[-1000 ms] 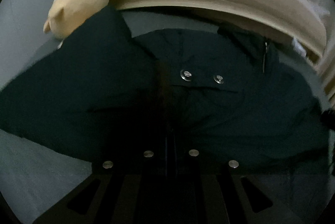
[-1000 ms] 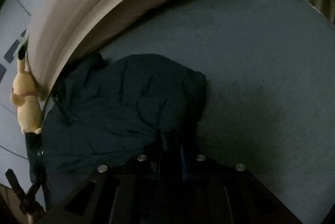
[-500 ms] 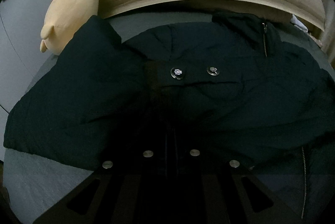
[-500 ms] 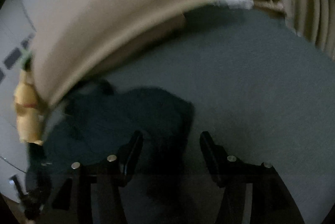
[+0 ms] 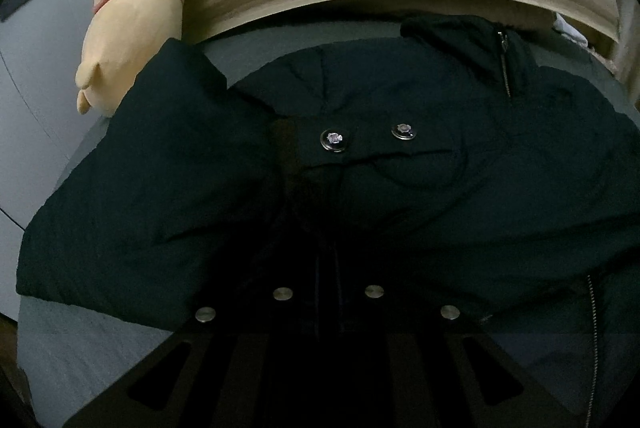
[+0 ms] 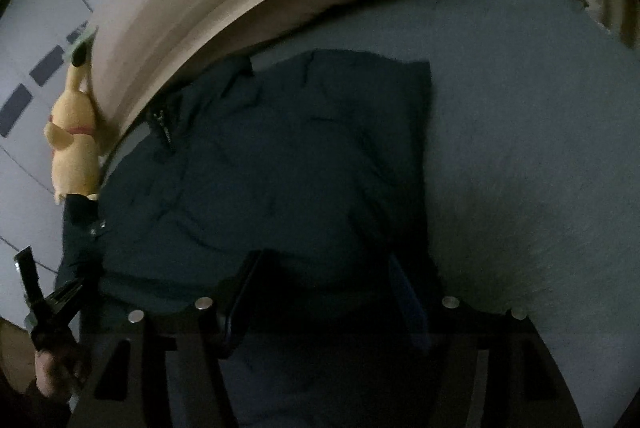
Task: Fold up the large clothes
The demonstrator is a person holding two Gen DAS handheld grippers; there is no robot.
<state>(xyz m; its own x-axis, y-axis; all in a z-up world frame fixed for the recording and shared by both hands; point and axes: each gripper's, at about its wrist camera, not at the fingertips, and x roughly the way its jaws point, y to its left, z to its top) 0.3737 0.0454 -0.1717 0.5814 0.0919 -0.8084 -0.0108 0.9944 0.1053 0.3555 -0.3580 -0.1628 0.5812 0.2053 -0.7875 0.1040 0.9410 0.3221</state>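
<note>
Jacket (image 5: 400,188), dark, 2 snaps, spread on grey bed (image 6: 540,148), long axis toward headboard; left gripper (image 5: 326,268) clamped on near hem, right gripper (image 6: 324,292) opening over released right edge, fabric between jaws.

- Left gripper (image 5: 326,268): I could not make out its fingertips; they were lost in shadow against the dark jacket (image 5: 440,196).
- Jacket: its lower hem was cut off behind the gripper bodies.
- Plush toy (image 6: 74,144): its feet were hidden behind the jacket sleeve.
</note>
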